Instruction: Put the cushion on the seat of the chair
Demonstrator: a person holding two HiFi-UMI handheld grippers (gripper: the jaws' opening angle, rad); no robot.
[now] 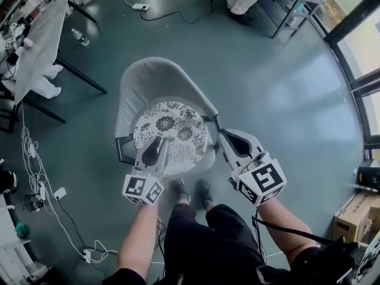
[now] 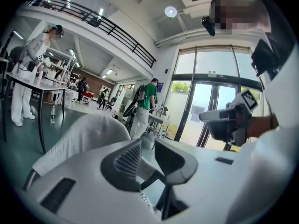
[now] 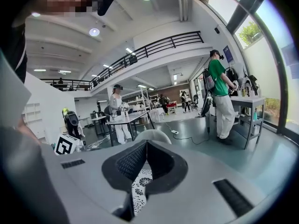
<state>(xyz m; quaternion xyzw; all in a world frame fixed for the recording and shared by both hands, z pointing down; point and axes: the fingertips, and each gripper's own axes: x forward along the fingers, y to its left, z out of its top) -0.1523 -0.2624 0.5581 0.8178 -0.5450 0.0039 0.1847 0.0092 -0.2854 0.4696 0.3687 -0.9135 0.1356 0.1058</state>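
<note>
While round black-and-white floral cushion lies flat on seat of white shell chair, task looks done. Left hand-held gripper nearer, above cushion's near edge, jaws narrowly apart, empty. Right hand-held gripper beside chair's right edge, jaws together, empty.

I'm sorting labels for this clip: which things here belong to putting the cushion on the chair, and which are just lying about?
Job in hand: floral cushion, chair, left hand-held gripper, right hand-held gripper.
Lying about: water bottle, power strip, floor cables, cardboard box.
</note>
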